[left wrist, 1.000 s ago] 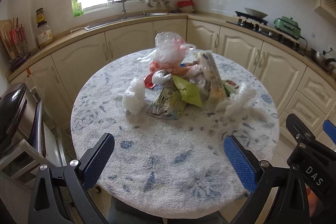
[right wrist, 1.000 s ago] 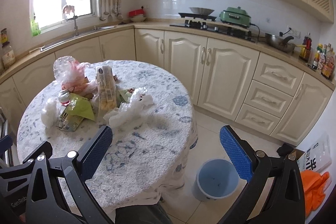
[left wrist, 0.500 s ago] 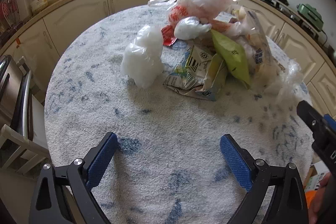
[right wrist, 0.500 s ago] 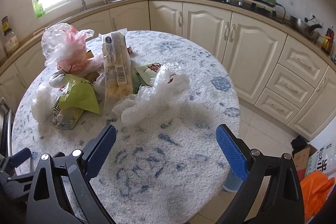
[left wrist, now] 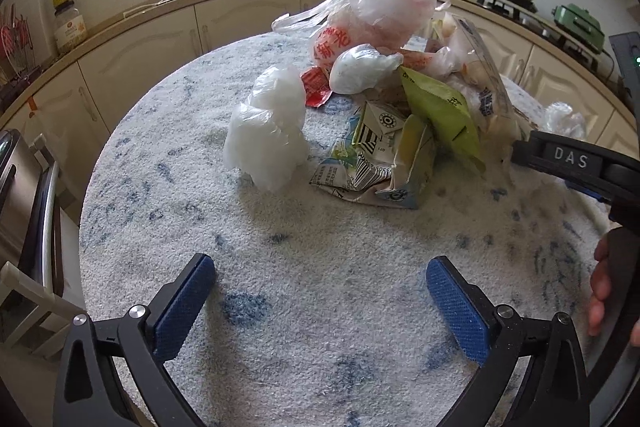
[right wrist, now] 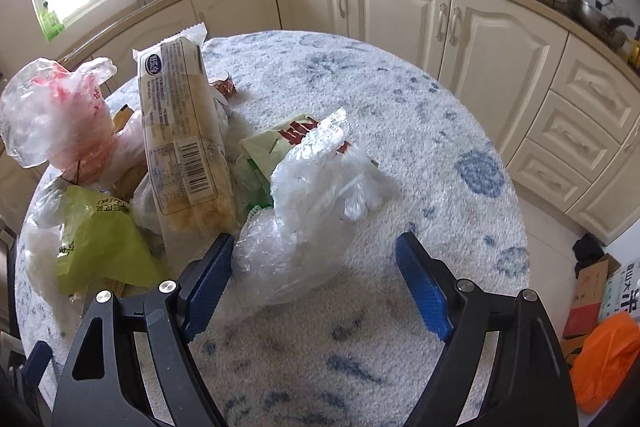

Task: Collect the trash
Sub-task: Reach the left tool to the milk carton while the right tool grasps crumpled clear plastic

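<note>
The left gripper (left wrist: 320,281) hovers wide open and empty over the table (left wrist: 280,307). The right gripper's (right wrist: 314,267) jaws are closing around a crumpled clear plastic bag (right wrist: 308,203), not yet clamped

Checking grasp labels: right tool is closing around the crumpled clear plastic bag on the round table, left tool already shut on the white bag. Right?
Half right. In the left wrist view the left tool is open over bare tablecloth, short of the crumpled white plastic bag. The right wrist view shows the right tool closing around the crumpled clear plastic bag on the round table.
</note>
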Tool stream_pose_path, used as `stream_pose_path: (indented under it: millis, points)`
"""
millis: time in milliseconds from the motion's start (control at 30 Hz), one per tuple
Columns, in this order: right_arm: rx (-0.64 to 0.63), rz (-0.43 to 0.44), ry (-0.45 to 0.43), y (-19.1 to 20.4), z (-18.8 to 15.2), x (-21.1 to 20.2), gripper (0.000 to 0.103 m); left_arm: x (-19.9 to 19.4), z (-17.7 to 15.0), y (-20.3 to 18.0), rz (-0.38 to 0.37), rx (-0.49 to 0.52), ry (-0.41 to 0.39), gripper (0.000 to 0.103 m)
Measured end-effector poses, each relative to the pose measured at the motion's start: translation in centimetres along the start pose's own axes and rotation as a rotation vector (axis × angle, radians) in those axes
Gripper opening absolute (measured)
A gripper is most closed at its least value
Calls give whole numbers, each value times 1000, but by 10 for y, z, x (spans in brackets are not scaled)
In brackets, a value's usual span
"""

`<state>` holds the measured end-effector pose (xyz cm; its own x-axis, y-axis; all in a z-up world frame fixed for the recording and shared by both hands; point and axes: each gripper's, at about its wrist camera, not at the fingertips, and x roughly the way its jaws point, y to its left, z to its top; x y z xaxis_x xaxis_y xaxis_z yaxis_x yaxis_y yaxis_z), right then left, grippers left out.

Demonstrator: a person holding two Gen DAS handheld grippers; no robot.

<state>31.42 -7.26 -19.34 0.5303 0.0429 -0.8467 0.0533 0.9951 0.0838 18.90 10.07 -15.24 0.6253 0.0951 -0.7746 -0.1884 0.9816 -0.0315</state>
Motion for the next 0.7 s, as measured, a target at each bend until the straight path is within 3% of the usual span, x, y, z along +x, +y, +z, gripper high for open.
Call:
stream_pose_path:
  millis: [33, 100, 133, 167, 267, 433, 533, 600, 633, 700]
  points:
    - [-7, -2, 1, 2, 0, 2, 79, 1, 2, 0, -2, 1, 14, 102]
    - [-6, 39, -15, 1, 0, -2, 55, 1, 6, 1, -3, -12, 29, 97]
    - [-2, 61, -17, 0, 1, -2, 32, 1, 9, 0, -1, -16, 27, 90]
    - [5, 75, -16, -2, 1, -1, 30, 0, 11, -1, -5, -17, 28, 86]
    - [9, 106, -18, -8, 1, -1, 27, 0, 23, -5, -35, -10, 32, 86]
    - [-2, 110, -12, -15, -1, -7, 27, -3, 46, -20, -20, 31, -29, 85]
    - [-5, 109, -16, -20, -1, -9, 27, 9, 58, -31, -32, 47, -26, 84]
    - [-6, 105, -16, -24, 1, -7, 27, 21, 66, -36, -40, 63, -11, 78]
    - [-3, 106, -8, -26, 2, -4, 27, 28, 68, -37, -47, 64, 8, 65]
    - [7, 117, -5, -31, 3, -2, 27, 36, 72, -36, -58, 53, 7, 60]
